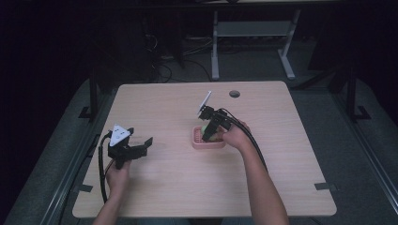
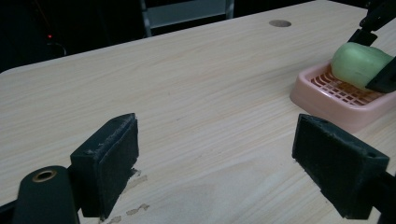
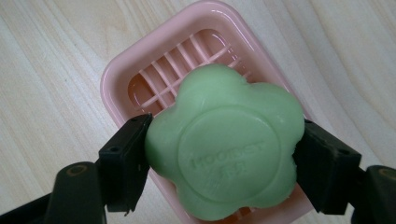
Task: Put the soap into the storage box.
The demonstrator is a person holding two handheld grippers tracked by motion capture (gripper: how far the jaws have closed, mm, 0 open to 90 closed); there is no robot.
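At frame centre, the right gripper [image 3: 224,154] was clamped on green soap [image 3: 224,144] over the pink dish [image 3: 140,70]; the left gripper [image 2: 229,154], lower left, had its jaws wide apart

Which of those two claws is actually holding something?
The right claw, clamped on the green soap above the pink dish; the left claw is open.

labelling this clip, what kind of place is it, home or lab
Probably a lab or workshop, not a home: a bare wooden table with a cable hole, loose cables on the floor, and a metal desk frame behind in a dark room.
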